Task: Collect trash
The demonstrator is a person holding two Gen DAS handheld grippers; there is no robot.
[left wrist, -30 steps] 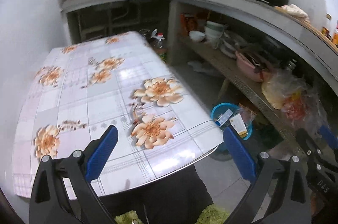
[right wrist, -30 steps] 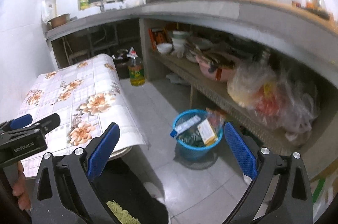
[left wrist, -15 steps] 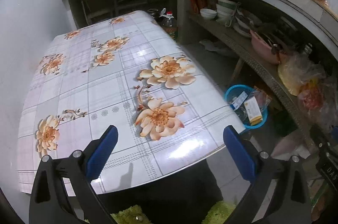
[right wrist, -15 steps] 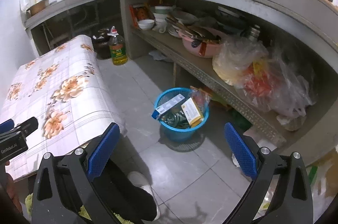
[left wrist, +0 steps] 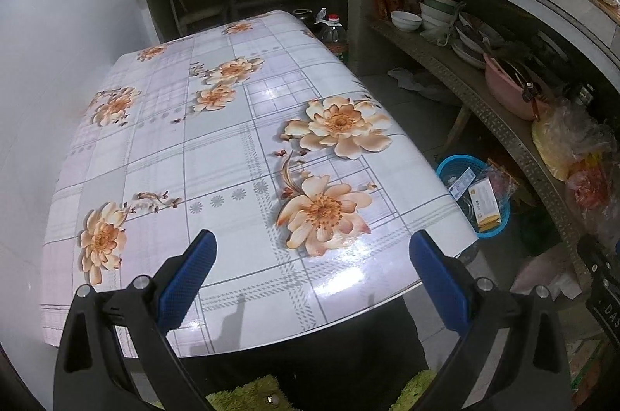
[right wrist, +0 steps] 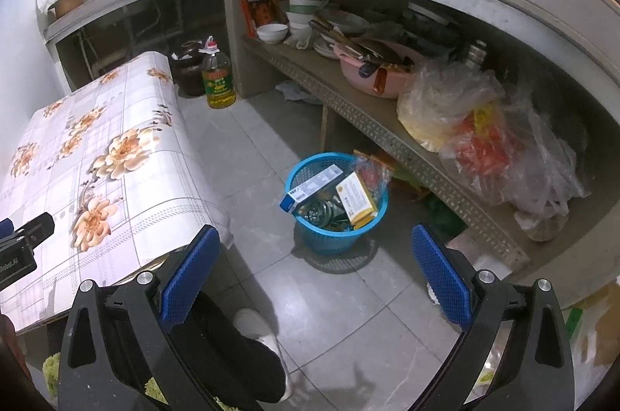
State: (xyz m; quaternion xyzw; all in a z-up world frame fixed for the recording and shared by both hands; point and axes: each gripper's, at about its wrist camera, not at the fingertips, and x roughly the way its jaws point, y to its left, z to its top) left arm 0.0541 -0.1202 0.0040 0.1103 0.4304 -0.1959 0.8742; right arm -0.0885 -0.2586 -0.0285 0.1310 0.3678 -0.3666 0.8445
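A blue plastic trash basket (right wrist: 336,240) stands on the tiled floor and holds a blue-and-white box, a yellow-and-white box, a clear wrapper and dark scraps. It also shows in the left wrist view (left wrist: 500,226), right of the table. My left gripper (left wrist: 312,258) is open and empty above the near edge of the floral table (left wrist: 217,155). My right gripper (right wrist: 310,256) is open and empty above the floor, just in front of the basket. The table top carries nothing.
A low shelf (right wrist: 372,124) under the concrete counter holds a pink basin (right wrist: 378,78), bowls and plastic bags (right wrist: 484,132). An oil bottle (right wrist: 218,78) and a dark jar stand on the floor beyond the table. My leg and white shoe (right wrist: 255,329) are below the right gripper.
Both views have tilted downward and moved closer: the table now fills more of the left view, and the basket sits nearer and more central in the right view. Both grippers stay open.
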